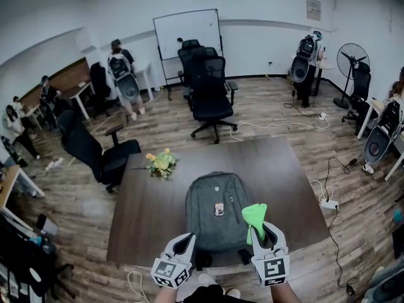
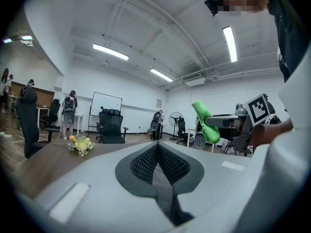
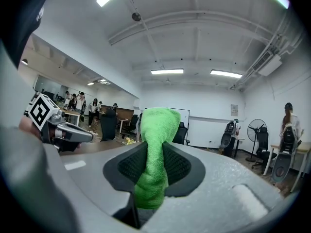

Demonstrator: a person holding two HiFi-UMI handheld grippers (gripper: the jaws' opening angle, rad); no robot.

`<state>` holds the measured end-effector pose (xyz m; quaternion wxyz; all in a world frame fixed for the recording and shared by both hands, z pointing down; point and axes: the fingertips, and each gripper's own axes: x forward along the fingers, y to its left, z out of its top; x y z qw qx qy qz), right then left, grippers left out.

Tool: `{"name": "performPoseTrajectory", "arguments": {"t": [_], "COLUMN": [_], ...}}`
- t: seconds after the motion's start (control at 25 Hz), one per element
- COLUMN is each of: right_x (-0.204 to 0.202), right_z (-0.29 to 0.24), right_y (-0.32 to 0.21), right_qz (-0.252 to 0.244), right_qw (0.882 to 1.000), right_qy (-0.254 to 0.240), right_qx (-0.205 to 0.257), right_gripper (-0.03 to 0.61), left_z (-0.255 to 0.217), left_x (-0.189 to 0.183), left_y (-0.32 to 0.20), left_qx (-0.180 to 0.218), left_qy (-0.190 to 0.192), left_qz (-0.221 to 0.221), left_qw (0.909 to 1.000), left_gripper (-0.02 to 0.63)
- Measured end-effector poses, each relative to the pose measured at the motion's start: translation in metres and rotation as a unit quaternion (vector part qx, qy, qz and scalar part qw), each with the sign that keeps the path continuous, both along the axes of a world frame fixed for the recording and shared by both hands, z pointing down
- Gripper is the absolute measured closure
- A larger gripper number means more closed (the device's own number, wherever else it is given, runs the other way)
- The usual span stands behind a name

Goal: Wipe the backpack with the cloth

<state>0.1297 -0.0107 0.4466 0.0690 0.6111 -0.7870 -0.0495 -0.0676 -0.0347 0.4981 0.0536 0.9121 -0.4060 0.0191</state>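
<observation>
My left gripper [image 1: 186,238] sits low at the near edge of the dark brown desk [image 1: 148,210], its fingers pointing forward and a little inward. In the left gripper view the left gripper's [image 2: 156,145] fingers are pressed together with nothing between them, and they aim level across the desk top, past a small bunch of yellow flowers [image 2: 80,144] near the far left edge.

Between my two hands the grey fabric backpack [image 1: 214,210] lies flat on the desk, front face up. Its long axis runs straight away from me, with the rounded top toward the far side and the bottom end at the near edge, just ahead of both grippers.

My right gripper [image 1: 266,230] is held at the backpack's near right corner, fingers pointing forward and tilted up. They are clamped on the bright green cloth [image 1: 254,217], whose bunched end stands up above the fingertips. In the right gripper view the cloth [image 3: 154,149] fills the gap between the two pads.
</observation>
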Motion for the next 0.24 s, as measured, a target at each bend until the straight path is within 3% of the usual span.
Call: {"name": "performPoseTrajectory", "arguments": {"t": [0.24], "right_x": [0.0039], "right_z": [0.0065], "right_y": [-0.0012], "right_qz": [0.001], "right_qw": [1.000], "right_qy": [-0.005], "right_qx": [-0.004], "right_gripper": [0.486], "left_z": [0.0034], "left_x": [0.0039], "left_y": [0.0005], "left_qx": [-0.006], "left_qy": [-0.002], "left_qz": [0.003], "left_qw": [1.0000], "left_gripper": [0.594]}}
